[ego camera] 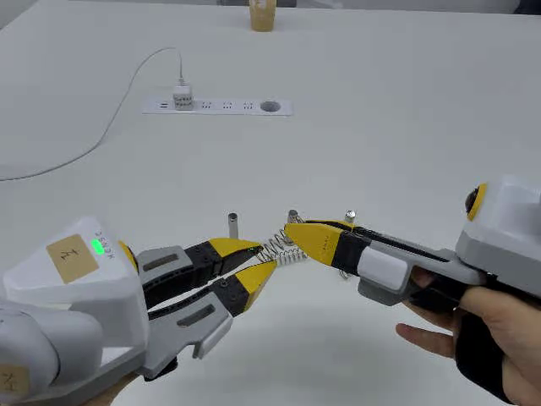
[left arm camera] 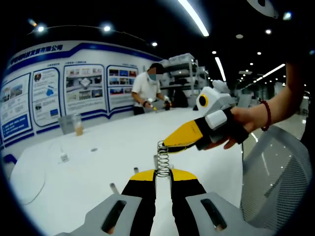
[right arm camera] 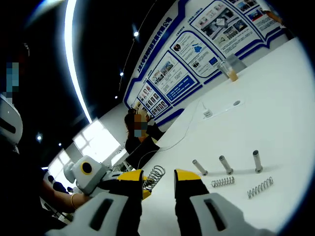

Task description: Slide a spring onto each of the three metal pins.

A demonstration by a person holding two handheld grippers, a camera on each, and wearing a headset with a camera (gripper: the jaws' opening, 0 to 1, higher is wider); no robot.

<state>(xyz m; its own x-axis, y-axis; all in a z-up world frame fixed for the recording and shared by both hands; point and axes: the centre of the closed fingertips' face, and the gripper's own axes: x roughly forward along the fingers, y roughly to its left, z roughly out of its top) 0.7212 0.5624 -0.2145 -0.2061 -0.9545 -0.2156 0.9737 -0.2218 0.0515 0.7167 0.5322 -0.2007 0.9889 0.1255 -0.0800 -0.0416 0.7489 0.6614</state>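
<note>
My left gripper (ego camera: 265, 256) (left arm camera: 163, 172) is shut on a small steel spring (ego camera: 284, 249) (left arm camera: 163, 159), which sticks out past its yellow tips. My right gripper (ego camera: 291, 228) (right arm camera: 158, 175) meets the spring's (right arm camera: 153, 177) free end from the right, its jaws standing apart around it. Three short metal pins stand upright in a row just behind: the left pin (ego camera: 232, 225) (right arm camera: 199, 167), the middle pin (ego camera: 293, 216) (right arm camera: 225, 164) and the right pin (ego camera: 350, 216) (right arm camera: 256, 161). Two more springs (right arm camera: 222, 182) (right arm camera: 260, 187) lie flat on the table in front of the pins.
A white power strip (ego camera: 217, 106) with a plugged-in charger and cable (ego camera: 118, 110) lies farther back on the white table (ego camera: 406, 127). A cup (ego camera: 262, 15) stands at the far edge. A person (left arm camera: 147, 91) stands beyond the table.
</note>
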